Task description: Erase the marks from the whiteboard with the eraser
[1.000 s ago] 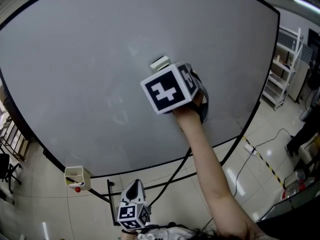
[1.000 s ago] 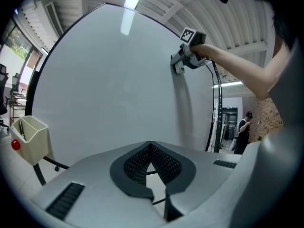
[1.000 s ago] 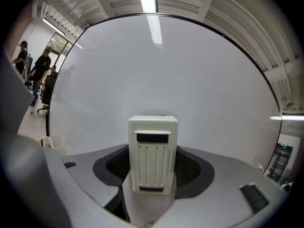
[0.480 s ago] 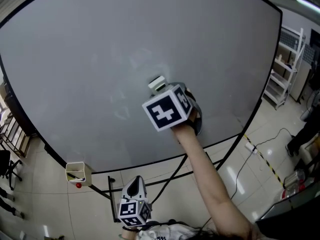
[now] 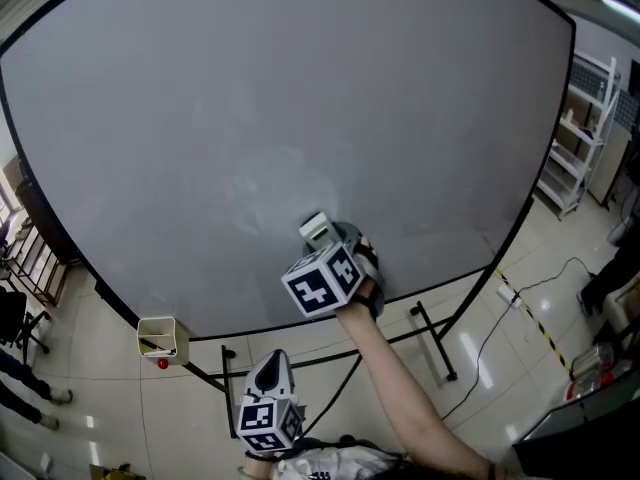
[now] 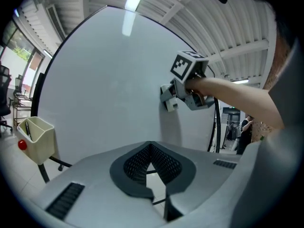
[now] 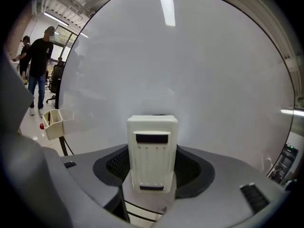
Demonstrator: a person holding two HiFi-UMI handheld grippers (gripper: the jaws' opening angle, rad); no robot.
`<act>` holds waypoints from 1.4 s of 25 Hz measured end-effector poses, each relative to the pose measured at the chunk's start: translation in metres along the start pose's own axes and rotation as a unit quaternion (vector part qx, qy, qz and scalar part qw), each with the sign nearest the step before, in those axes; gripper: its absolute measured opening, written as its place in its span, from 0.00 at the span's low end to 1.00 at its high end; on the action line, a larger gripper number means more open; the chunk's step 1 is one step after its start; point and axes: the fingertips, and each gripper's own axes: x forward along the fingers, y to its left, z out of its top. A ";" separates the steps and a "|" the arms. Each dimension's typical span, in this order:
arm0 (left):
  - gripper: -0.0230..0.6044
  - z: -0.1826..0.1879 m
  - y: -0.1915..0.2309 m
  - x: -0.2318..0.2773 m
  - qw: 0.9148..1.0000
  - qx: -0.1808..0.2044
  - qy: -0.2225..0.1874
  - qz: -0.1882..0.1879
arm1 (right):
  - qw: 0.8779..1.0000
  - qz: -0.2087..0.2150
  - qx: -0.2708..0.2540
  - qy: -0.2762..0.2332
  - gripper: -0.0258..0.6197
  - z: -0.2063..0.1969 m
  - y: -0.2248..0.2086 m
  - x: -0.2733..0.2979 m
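Observation:
The whiteboard (image 5: 200, 88) fills most of the head view, with only faint smudges (image 5: 262, 193) left near its lower middle. My right gripper (image 5: 322, 238) is shut on the white eraser (image 5: 315, 228) and presses it against the board's lower part. In the right gripper view the eraser (image 7: 152, 153) stands upright between the jaws, its far end on the board (image 7: 190, 70). My left gripper (image 5: 268, 388) hangs low, below the board, shut and empty; its jaws (image 6: 152, 175) meet with nothing between them. From there the right gripper (image 6: 167, 99) and eraser (image 6: 170, 103) show on the board.
A small cream pen holder (image 5: 158, 336) with a red knob hangs at the board's lower left edge. The board's black stand legs (image 5: 430, 338) reach over the tiled floor. White shelving (image 5: 575, 138) stands at the right. A person (image 7: 38, 65) stands far left.
My right gripper has slid the eraser down the board, from its middle to near the lower edge. The left gripper has stayed low and still.

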 end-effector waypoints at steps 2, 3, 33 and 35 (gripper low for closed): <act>0.02 -0.001 0.005 -0.002 1.000 0.000 0.004 0.009 | 0.999 0.017 0.023 -0.015 0.47 0.006 -0.004 -0.003; 0.02 -0.002 0.006 -0.003 1.000 0.001 0.008 0.010 | 0.999 0.021 0.036 -0.029 0.47 0.019 -0.012 -0.009; 0.02 -0.008 0.010 0.001 1.000 0.009 0.016 0.007 | 0.987 0.064 0.144 -0.006 0.47 -0.040 -0.037 0.003; 0.02 -0.010 0.007 -0.001 1.000 0.016 0.021 0.002 | 0.990 0.057 0.128 0.005 0.47 -0.065 -0.024 0.016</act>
